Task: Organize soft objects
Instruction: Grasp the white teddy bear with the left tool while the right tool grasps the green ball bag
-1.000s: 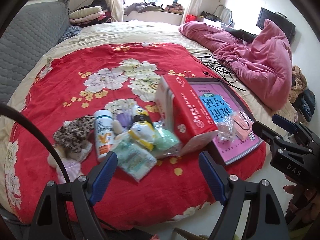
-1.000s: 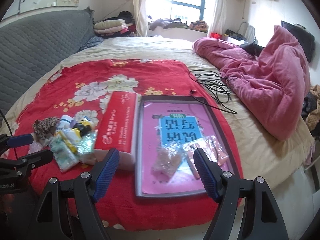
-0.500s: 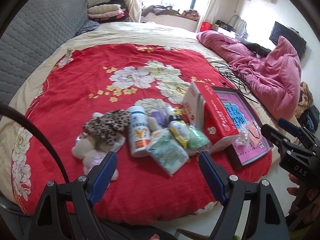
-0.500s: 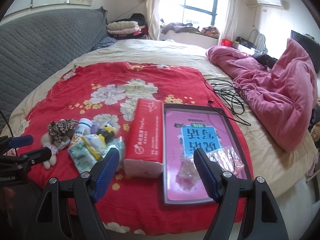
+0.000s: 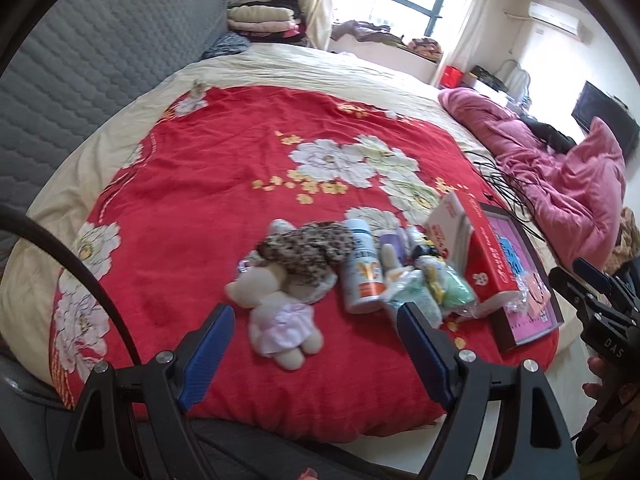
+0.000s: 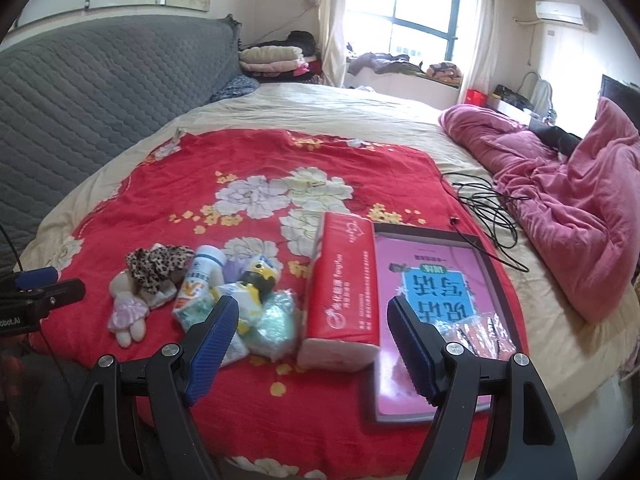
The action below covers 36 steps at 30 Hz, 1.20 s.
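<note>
Doll [image 5: 276,312] lies on my red blanket [image 5: 224,184] between the left gripper's [image 5: 316,334] wide, empty jaws, below them. From the right wrist, right gripper [image 6: 310,330] is wide, empty, over the tissue pack [image 6: 344,288]; doll left.

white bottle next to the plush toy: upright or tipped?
Tipped. The white bottle lies on its side on the red blanket, cap toward the headboard, between the plush toy and the packets.

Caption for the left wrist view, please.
Open left gripper hovers over a plush doll beside a leopard-print cloth on the red blanket.
</note>
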Motion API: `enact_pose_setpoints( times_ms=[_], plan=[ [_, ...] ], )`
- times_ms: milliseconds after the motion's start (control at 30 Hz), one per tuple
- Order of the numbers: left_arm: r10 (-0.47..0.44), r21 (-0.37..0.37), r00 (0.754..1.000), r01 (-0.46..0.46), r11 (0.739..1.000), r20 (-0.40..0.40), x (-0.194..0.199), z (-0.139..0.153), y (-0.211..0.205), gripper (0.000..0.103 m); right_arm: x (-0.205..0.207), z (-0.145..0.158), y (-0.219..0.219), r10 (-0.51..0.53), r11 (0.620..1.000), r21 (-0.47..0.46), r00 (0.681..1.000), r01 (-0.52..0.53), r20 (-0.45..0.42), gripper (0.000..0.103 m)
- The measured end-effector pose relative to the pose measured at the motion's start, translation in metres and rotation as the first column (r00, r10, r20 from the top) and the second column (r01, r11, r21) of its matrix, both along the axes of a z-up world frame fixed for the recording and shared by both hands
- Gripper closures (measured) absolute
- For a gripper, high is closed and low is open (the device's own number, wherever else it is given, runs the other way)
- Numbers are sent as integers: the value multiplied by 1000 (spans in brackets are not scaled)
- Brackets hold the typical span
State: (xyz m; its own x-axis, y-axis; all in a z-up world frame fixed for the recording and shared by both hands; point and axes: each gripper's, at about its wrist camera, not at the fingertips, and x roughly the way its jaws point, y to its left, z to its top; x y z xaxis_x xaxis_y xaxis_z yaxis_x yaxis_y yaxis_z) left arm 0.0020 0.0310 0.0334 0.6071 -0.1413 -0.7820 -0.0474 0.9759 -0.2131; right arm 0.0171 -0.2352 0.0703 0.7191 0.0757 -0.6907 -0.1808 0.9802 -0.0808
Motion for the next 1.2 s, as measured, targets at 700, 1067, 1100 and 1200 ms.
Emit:
enact_pose_setpoints(
  times_ms=[700, 1067, 1100, 1200],
  plan=[
    [45, -62, 986, -56, 997, -162, 8, -69, 25, 20, 3, -49, 33, 99, 992, -67, 990, -106, -96, 25],
    [60, -60, 970, -76, 995, -234, 39, -98, 17, 20, 11, -80, 42, 160, 954, -234, 978, -188, -132, 25],
    [65, -61, 970, -81, 995, -236, 41, -100, 18, 20, 12, -82, 44, 171, 946, -254, 977, -200, -128, 25],
    [73, -74, 967, -93, 993, -243, 47, -104, 21, 20, 18, -90, 53, 199, 918, -323, 972, -230, -127, 25]
  ],
)
